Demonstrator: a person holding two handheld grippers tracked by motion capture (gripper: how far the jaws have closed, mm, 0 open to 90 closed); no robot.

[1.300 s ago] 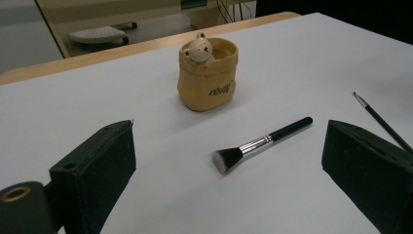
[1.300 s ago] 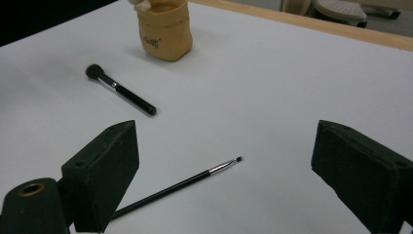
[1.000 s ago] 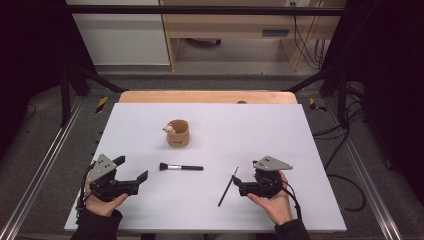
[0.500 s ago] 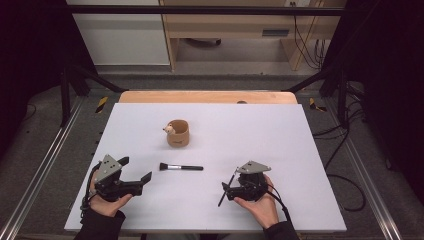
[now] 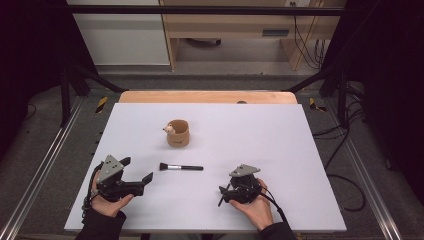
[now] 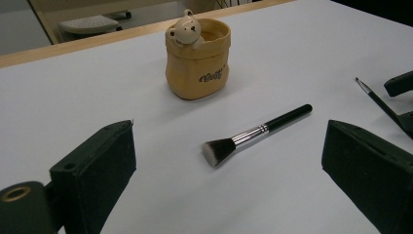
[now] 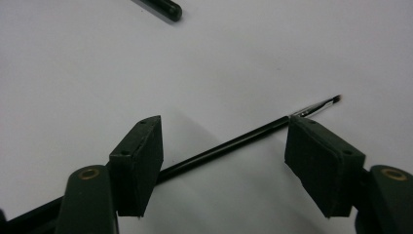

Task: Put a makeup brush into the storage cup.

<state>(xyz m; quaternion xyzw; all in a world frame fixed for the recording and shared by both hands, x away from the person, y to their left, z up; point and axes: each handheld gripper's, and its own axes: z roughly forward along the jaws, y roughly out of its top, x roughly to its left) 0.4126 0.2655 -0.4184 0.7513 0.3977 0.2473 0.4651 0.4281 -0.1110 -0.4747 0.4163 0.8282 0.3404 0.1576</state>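
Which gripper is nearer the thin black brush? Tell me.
Right. The right gripper straddles the thin black brush, its jaws just closing but not yet pressing it. The left gripper sits far across the white table.

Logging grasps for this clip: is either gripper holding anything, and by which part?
Nothing held yet. Right gripper straddles the thin brush, jaws closing, not pressing. Left gripper open.

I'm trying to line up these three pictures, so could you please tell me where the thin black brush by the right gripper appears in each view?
High view: the thin brush lies at lower centre, at the right gripper.
Left gripper view: thin brush at the far right edge, slanting.
Right gripper view: thin brush runs across the middle between the open jaws, bristles upper right.
Shared landmark: the thick makeup brush, whose handle end shows at the top.
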